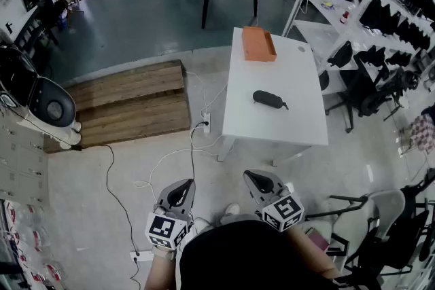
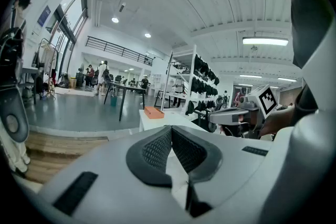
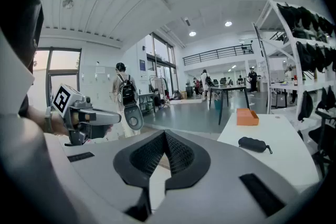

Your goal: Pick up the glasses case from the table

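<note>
Your left tongs (image 1: 181, 191) and right tongs (image 1: 256, 180) sit closed, empty; the glasses case (image 1: 268, 100) lies on the surface (image 1: 299, 125).

the white table (image 1: 299, 120) has bare top all round the glasses case (image 1: 268, 99); the orange box (image 1: 259, 44) sits well apart at its far end. the table's near edge is open, across floor crossed by cables (image 1: 192, 153). chairs (image 1: 384, 204) crowd the right side.

Matt glasses case (image 1: 268, 99), smooth table (image 1: 275, 129)
</note>
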{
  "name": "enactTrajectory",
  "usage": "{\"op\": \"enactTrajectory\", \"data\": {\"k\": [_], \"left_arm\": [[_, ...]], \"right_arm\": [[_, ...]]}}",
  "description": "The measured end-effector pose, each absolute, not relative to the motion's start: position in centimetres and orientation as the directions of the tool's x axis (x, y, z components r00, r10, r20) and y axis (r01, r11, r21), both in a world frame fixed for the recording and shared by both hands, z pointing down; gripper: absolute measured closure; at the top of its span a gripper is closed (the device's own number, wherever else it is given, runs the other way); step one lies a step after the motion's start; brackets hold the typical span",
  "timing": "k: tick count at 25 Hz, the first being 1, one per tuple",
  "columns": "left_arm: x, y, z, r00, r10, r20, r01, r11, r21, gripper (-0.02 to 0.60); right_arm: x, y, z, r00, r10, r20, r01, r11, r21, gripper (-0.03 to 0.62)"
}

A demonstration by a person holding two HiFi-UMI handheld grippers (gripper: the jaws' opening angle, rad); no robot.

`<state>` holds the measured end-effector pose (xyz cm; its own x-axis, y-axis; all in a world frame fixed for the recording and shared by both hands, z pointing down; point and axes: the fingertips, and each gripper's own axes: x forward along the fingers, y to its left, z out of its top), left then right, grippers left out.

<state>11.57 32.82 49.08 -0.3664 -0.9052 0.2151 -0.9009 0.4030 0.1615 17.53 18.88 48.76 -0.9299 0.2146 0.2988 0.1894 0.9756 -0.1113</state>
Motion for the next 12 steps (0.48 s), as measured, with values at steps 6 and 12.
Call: {"op": "enactTrajectory", "data": {"k": [6, 12], "left_arm": [[12.3, 29.2, 48.8, -0.343, -0.913, 0.222, -0.908, 0.382, 0.169, 0.563], [12.2, 24.5, 48.7, -0.320, -0.913, 0.253, -0.921, 0.363, 0.144, 0.563]], "right_arm": [[18.2, 15.7, 48.6, -0.935, 0.210, 0.287, 0.177, 0.975, -0.137, 0.568], [18.6, 11.3, 49.1, -0.945, 0.200, 0.260, 0.151, 0.969, -0.195, 0.568]]}}
